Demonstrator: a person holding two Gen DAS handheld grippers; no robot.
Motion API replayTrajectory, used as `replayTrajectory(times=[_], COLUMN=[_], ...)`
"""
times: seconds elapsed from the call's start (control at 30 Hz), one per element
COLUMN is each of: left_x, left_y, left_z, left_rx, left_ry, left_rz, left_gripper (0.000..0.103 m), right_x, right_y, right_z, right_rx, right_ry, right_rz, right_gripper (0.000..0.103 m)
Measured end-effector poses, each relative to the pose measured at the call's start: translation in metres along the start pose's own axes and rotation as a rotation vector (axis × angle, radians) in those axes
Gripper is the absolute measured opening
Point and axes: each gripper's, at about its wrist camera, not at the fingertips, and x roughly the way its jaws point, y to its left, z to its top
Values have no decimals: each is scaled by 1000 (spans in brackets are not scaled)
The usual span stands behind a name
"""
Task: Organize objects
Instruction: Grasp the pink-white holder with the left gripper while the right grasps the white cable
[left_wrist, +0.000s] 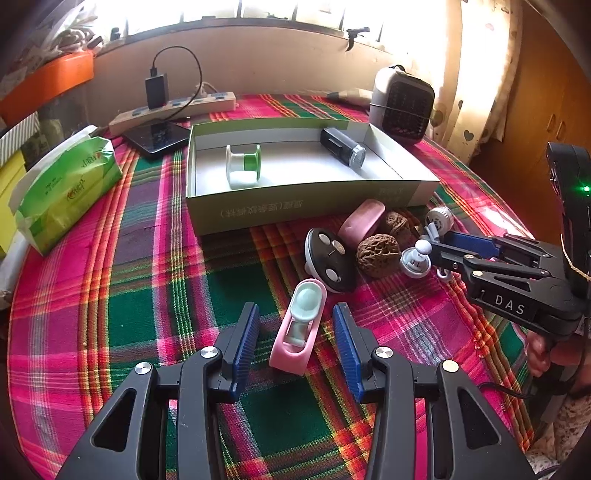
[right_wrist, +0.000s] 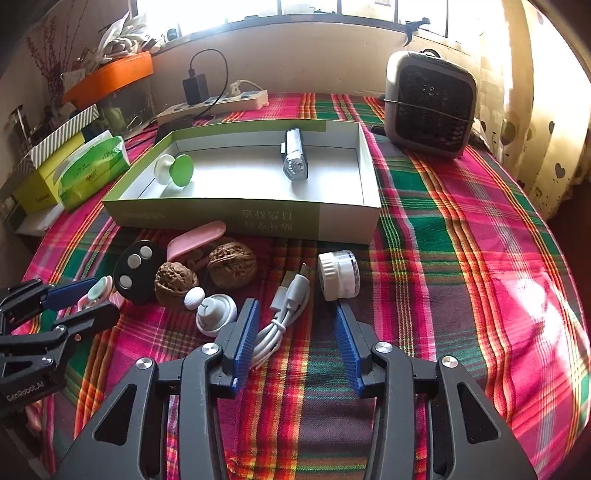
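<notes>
Straddling the pink clip (left_wrist: 297, 328) near the box (left_wrist: 306, 212), your left gripper (left_wrist: 295, 325) stood wide; right gripper (right_wrist: 295, 325), equally wide, flanked the white cable (right_wrist: 282, 314). Risk: closing off-centre could skid either.

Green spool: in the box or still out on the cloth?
In. The green spool lies on its side on the white floor of the box, near its left end, apart from the black cylinder at the right.
</notes>
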Motion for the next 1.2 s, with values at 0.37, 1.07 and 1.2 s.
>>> replayTrajectory(times=[0.37, 1.07, 1.2], left_x=[0, 0, 0], left_y=[-4, 4, 4], left_z=[-1, -1, -1], left_rx=[-10, -56, -58], left_ry=[4, -2, -3], left_rz=[29, 77, 81], left_gripper=[39, 16, 16], right_x=[-1, -3, -3], right_y=[14, 9, 8], right_z=[0, -1, -1], right_rx=[-67, -48, -48], right_ry=[-3, -3, -3], right_rz=[-6, 24, 23], right_gripper=[18, 18, 18])
